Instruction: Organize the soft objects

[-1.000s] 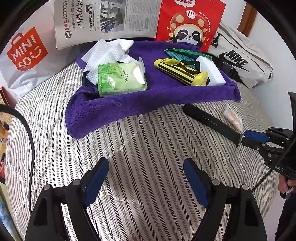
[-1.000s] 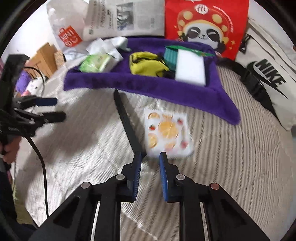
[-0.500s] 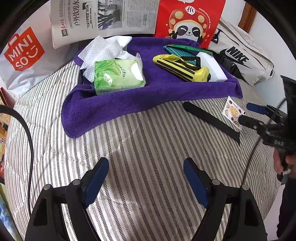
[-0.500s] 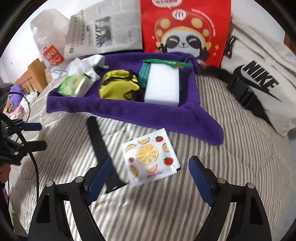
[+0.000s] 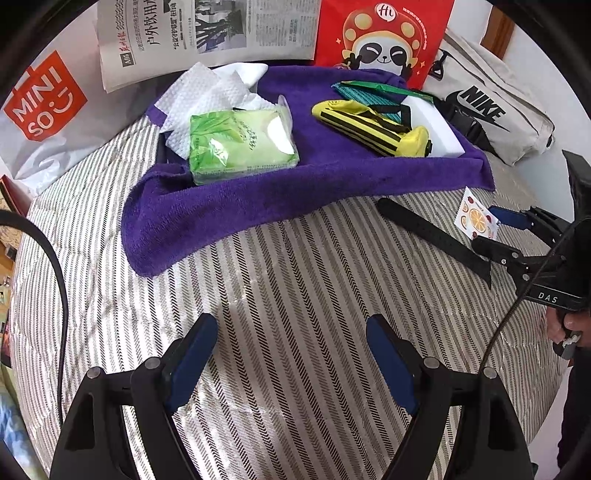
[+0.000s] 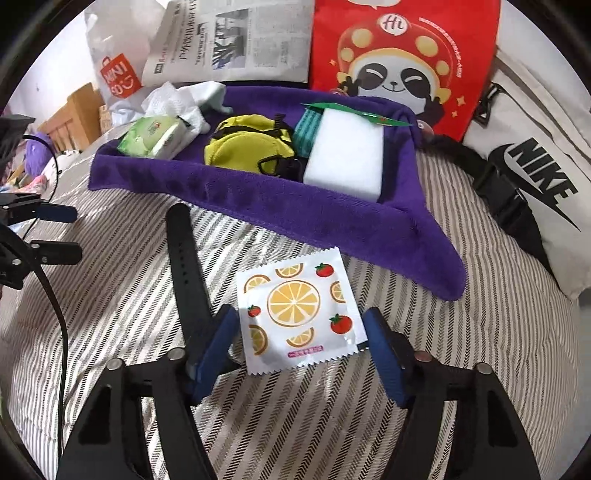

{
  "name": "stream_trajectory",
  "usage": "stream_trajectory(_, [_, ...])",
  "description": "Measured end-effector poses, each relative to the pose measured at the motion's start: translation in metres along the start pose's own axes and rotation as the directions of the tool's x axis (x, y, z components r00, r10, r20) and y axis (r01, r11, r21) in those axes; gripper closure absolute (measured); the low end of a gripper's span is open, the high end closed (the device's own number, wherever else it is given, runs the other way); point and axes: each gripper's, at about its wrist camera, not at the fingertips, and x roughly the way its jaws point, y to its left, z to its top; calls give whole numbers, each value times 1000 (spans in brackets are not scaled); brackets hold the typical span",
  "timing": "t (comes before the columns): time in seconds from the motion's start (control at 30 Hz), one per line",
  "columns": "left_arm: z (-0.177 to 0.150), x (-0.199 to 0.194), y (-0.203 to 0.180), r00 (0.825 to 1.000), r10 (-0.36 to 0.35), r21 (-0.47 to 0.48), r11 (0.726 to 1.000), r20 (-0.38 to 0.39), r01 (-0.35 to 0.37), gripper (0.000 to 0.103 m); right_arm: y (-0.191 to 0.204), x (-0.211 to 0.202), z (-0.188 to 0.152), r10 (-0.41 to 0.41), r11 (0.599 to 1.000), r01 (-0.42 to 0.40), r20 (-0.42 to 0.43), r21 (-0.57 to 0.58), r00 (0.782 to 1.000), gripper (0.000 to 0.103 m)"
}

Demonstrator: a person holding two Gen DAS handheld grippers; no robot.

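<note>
A white fruit-print packet (image 6: 295, 314) lies on the striped bed, between the open fingers of my right gripper (image 6: 301, 350); it also shows in the left wrist view (image 5: 476, 218). A black strap (image 6: 184, 266) lies just left of it, under the left finger. A purple towel (image 6: 332, 218) holds a green tissue pack (image 6: 155, 134), a yellow pouch (image 6: 243, 144), a white sponge (image 6: 347, 155) and a teal cloth (image 6: 308, 129). My left gripper (image 5: 291, 362) is open and empty over the bare bed, well short of the towel (image 5: 229, 206).
A newspaper (image 5: 207, 33), a red panda bag (image 5: 384, 37), a white MINISO bag (image 5: 40, 99) and a Nike bag (image 5: 491, 110) stand behind the towel. White paper towels (image 5: 199, 96) lie at its far left corner. A black cable (image 5: 55, 266) runs at left.
My right gripper opened from shut and moved forward, so the fruit-print packet now lies between its fingers. My left gripper stayed open, barely moving.
</note>
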Motion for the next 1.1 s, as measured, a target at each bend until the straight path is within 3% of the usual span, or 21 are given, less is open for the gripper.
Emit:
stream_trajectory(0.13, [1,3,-3,1000,-1,3,1000,-5,1,21,7,-2,-1,13,999,-13,8,-41,1000,55])
stream_trajectory(0.4, [1,2,-5,1000,3,18,1000,-11,-2,21,5,-1,2,60,997,-61,-15,-43,998,58])
stream_trajectory(0.57, [-2,0,-2,1000,1,5,1000,-9,-1,21,0,-1,5,68,998,-68,-29,1,997,71])
stream_trajectory(0.9, [-1,-2,-5,1000,-1,8,1000,-5,1,21,-8,-3,7,74,994,-72,-25,79,997,78])
stream_trajectory(1.1, [1,-1,-10,1000,-4,17,1000,-6,4,21,-2,-3,8,47,998,-45,-32,53,998,73])
